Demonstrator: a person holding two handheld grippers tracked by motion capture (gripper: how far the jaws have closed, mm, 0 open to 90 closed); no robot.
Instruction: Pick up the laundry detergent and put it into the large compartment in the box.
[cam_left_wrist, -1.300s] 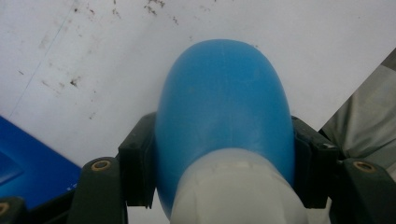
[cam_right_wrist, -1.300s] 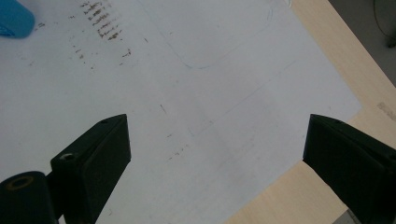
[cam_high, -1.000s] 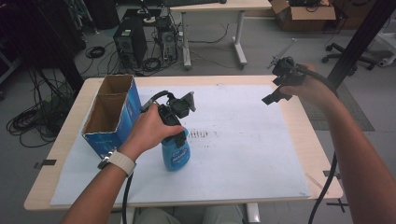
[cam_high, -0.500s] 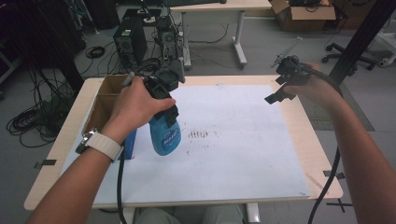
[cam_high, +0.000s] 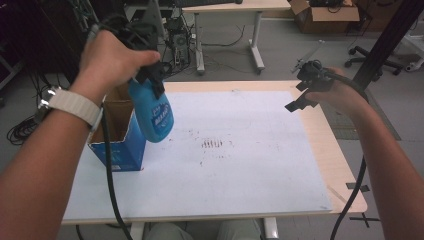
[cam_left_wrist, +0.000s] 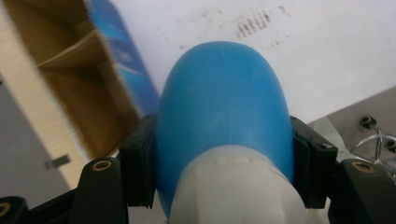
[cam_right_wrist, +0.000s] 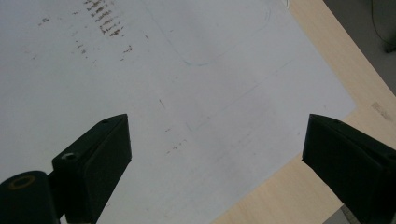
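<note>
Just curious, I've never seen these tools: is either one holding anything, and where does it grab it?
The left hand-held gripper clamps the blue spray bottle near its top, by the white neck. The right hand-held gripper holds nothing.

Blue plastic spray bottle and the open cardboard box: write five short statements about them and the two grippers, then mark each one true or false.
1. The left gripper is clamped on the blue plastic spray bottle. True.
2. The bottle stands on the white sheet. False: it hangs in the air, clear of the sheet.
3. The open cardboard box with blue sides stands near the table's left edge in the high view. True.
4. The right gripper holds a cloth. False: its jaws stand wide apart with nothing between them.
5. The bottle lies inside the box. False: it is outside, beside the box's top edge.
</note>
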